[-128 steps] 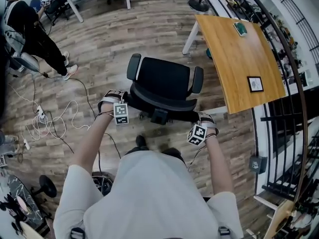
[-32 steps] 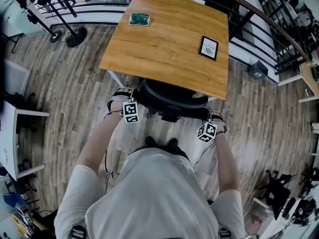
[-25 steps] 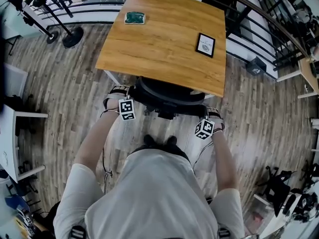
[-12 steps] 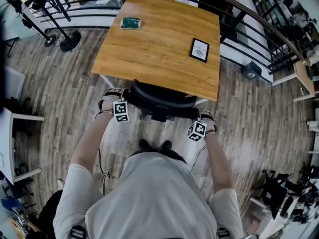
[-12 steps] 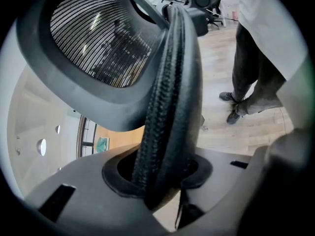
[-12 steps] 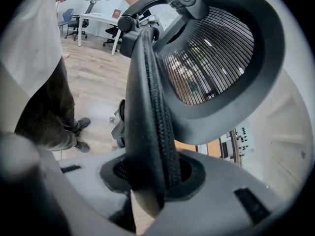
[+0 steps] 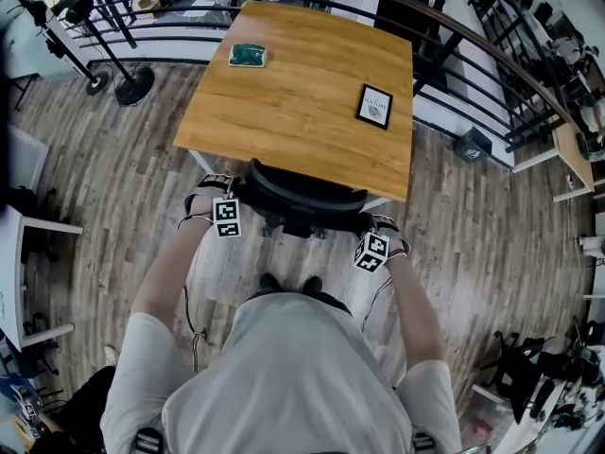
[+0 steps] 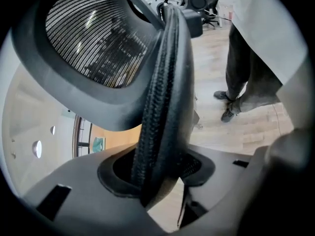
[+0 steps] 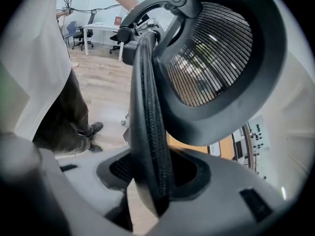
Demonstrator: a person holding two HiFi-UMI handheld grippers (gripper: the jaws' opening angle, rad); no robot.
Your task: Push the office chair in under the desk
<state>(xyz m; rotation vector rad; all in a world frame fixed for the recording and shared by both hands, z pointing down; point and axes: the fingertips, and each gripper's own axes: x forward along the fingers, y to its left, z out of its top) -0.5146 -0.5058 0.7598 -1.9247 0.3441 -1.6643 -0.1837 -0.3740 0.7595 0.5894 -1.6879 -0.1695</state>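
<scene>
Left claw [image 7: 227, 193] and right claw [image 7: 376, 229] have just been easing apart, each seemingly loose around the office chair [image 7: 304, 195] backrest, at the near edge of the counter [image 7: 301, 93].

Bright, even indoor light under heavy fisheye bending.
Sharp across the wooden desk [image 7: 302, 93]; pale sheen on floorboards [image 7: 473, 253] right of it, railing [image 7: 473, 74] behind it bowed; black vignetted corners, soft near-field blur in both gripper views.
</scene>
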